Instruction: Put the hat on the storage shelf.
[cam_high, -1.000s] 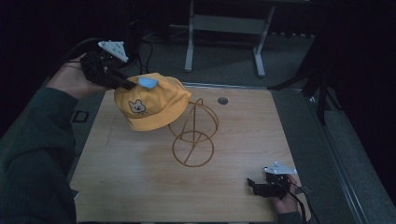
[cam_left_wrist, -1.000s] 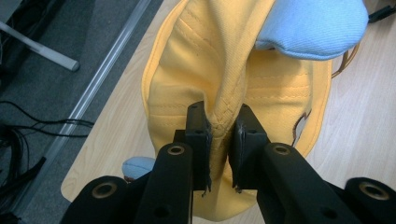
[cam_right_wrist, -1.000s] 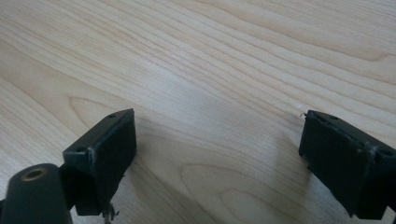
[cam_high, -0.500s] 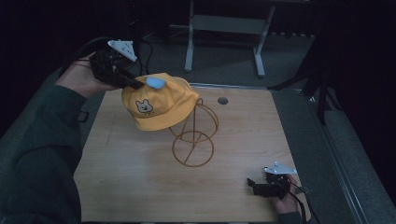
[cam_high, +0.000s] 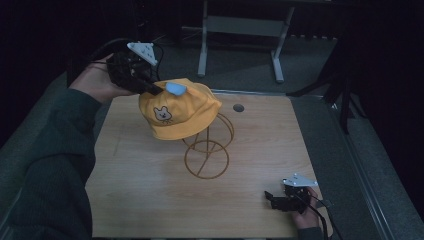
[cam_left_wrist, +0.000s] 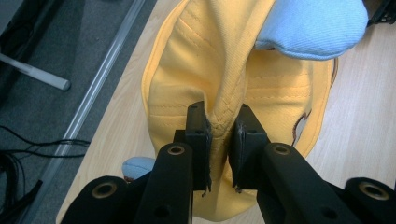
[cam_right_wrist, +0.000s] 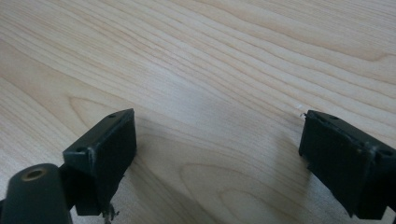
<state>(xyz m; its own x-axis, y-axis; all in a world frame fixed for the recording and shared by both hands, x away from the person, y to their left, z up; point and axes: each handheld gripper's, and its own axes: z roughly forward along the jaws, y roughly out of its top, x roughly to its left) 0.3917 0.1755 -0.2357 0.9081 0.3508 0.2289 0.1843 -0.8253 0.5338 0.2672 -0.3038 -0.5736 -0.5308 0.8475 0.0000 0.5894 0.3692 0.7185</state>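
high view: hat (cam_high: 180, 112) hides stand top (cam_high: 206, 150)

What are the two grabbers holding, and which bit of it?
The left gripper pinches a fold of fabric on the yellow cloth hat with pale blue ears. The right gripper is open over the wooden table, holding nothing.

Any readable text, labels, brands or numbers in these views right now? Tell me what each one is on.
None: no readable words or numbers.
The yellow hat held by the left tongs bears a small animal face emblem, a picture, not text.
The wire stand, table and right tongs carry no markings.
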